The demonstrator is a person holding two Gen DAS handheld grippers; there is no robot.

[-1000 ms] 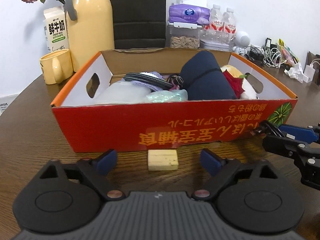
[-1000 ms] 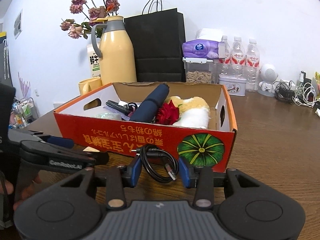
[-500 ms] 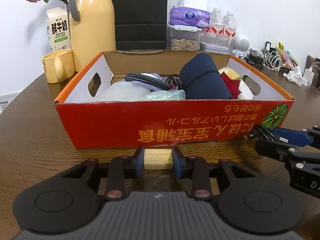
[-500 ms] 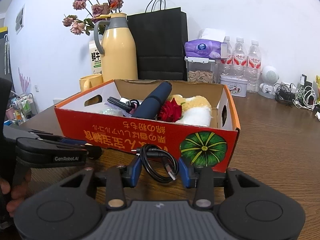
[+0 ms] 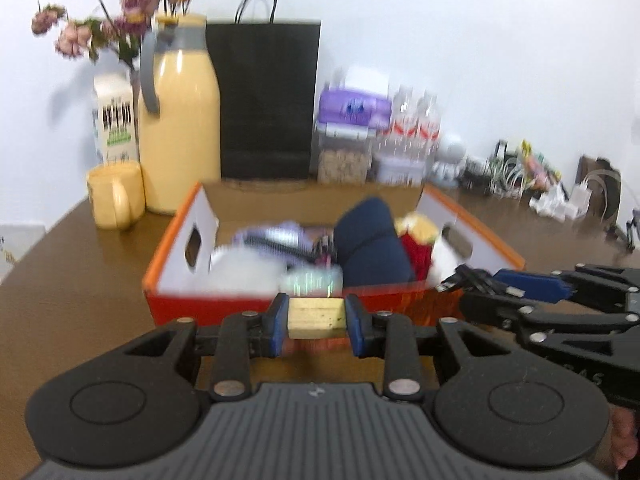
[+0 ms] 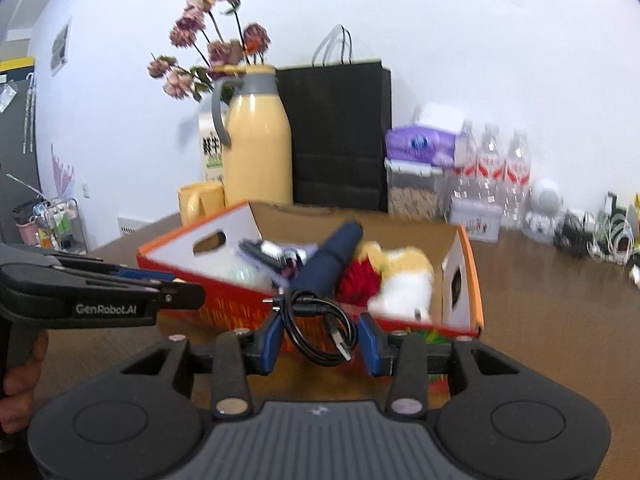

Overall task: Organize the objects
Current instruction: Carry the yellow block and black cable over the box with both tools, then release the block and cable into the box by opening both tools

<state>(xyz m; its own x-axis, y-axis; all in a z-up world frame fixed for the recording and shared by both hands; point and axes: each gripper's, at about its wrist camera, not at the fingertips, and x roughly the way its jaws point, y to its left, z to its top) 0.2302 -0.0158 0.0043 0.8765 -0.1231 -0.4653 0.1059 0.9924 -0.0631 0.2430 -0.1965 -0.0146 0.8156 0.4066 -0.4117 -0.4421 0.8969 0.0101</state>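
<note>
The left gripper (image 5: 317,317) is pinching a pale yellow block (image 5: 316,312) squarely between its blue pads (image 5: 278,322), jaws closed in on both ends, holding it up level with the near red wall of the cardboard box (image 5: 224,308). Over on the other side, the right gripper (image 6: 318,334) is clamping a coiled black USB cable (image 6: 320,326), the loop bulging up between the fingers and a plug dangling toward the right pad, right at the box's (image 6: 464,280) front edge. Reading "GenRobot.AI" in white along the side of the left gripper (image 6: 108,296) as it is showing in the right wrist view. Inside the box, a rolled navy item (image 6: 332,260), something red (image 6: 356,284) and a yellow-and-white plush (image 6: 404,276) are lying together. Behind the box are standing a yellow jug (image 6: 256,140), a yellow mug (image 5: 114,194), a black paper bag (image 6: 340,132), and a milk carton (image 5: 114,120) whose print is too blurred to read. The purple pack's (image 6: 420,146) logo is unreadable too.
</note>
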